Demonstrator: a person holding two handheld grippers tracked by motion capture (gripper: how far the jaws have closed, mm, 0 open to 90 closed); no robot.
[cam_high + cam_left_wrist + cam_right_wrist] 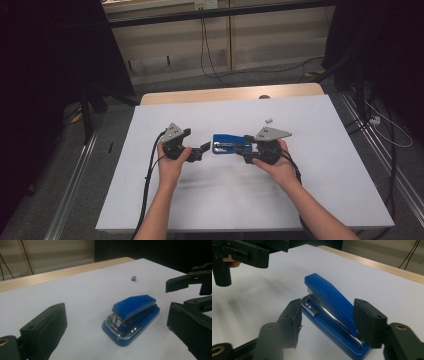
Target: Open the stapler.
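Lab: dark curtains (50,50), metal rails (75,195), loose cables (207,50).

The table (320,200) carries a white covering over most of its top; a strip of light wood remains exposed along the far edge. A small grey-white block (269,120) lies on the white surface near the far right. Beyond the table, pale wall panels (280,35) stand behind dangling black cables (204,45). Metal rails (75,195) run along the floor on both sides.
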